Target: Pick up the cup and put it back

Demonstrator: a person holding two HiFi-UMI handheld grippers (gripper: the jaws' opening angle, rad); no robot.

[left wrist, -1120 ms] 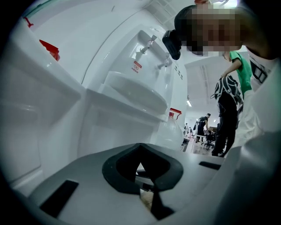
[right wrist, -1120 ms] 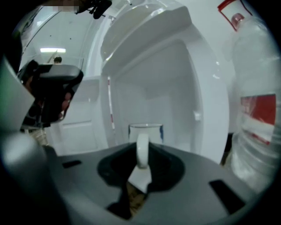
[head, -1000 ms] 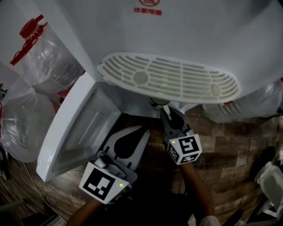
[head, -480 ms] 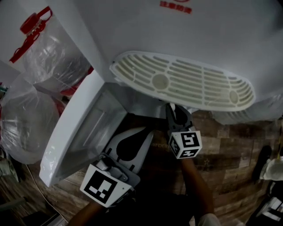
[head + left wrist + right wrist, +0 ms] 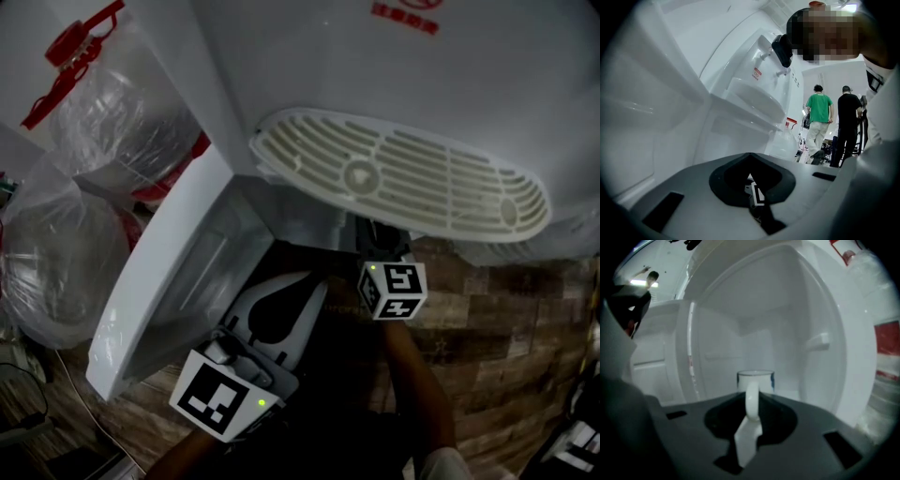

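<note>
A white water dispenser (image 5: 309,66) fills the head view, its lower cabinet door (image 5: 164,281) swung open and its slotted drip tray (image 5: 403,173) jutting out above. Bagged water bottles (image 5: 103,122) sit at the left. The left gripper (image 5: 307,283) hangs beside the door, jaws together on nothing. The right gripper (image 5: 752,411) reaches into the cabinet, jaws partly closed on the handle of the white cup (image 5: 755,379), which is upright inside the cabinet

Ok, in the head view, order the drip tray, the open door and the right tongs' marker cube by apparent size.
1. drip tray and open door: alike, unranked.
2. right tongs' marker cube: smallest, despite being nearer.
</note>
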